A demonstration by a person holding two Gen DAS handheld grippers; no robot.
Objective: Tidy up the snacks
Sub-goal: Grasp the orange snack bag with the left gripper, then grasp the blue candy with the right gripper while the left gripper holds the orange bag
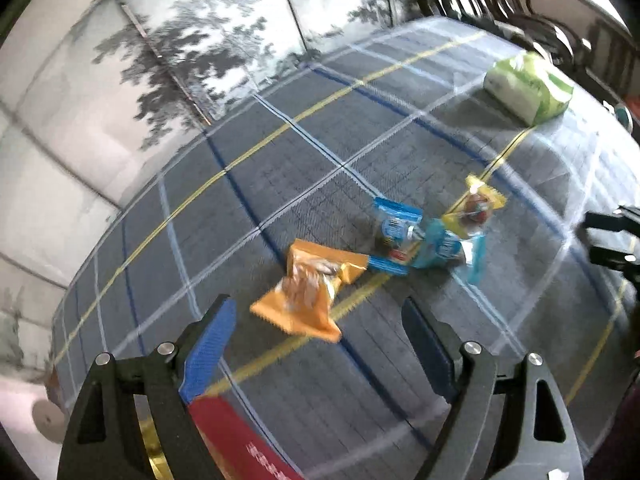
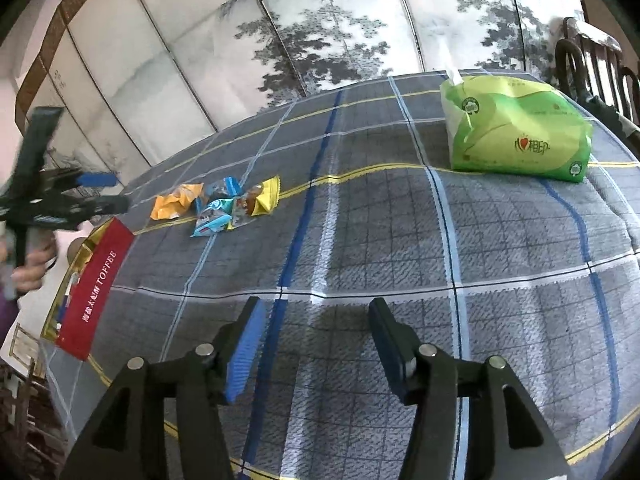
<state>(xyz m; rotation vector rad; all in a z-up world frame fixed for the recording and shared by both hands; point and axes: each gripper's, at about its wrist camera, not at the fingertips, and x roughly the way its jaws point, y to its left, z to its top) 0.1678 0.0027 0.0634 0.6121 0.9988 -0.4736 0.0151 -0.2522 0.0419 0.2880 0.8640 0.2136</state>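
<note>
Small snack packets lie in a loose cluster on the checked tablecloth [image 1: 280, 168]: an orange one [image 1: 308, 296], two blue ones [image 1: 400, 232], and a yellow one [image 1: 476, 208]. My left gripper [image 1: 317, 302] is open just in front of the orange packet, which shows between its fingertips; the pads do not touch it. A red toffee box [image 1: 240, 440] sits under its left finger. In the right wrist view, my right gripper [image 2: 317, 304] is open over bare cloth, nothing between its fingers. The cluster [image 2: 216, 208], the red box [image 2: 96, 280] and the left gripper [image 2: 120, 191] lie far left.
A green tissue pack [image 2: 516, 128] stands at the far right of the table. Dark wooden chairs [image 2: 592, 60] line the right edge. A painted screen [image 2: 320, 32] runs behind the table. A hand [image 2: 32, 268] holds the left gripper's handle at the left edge.
</note>
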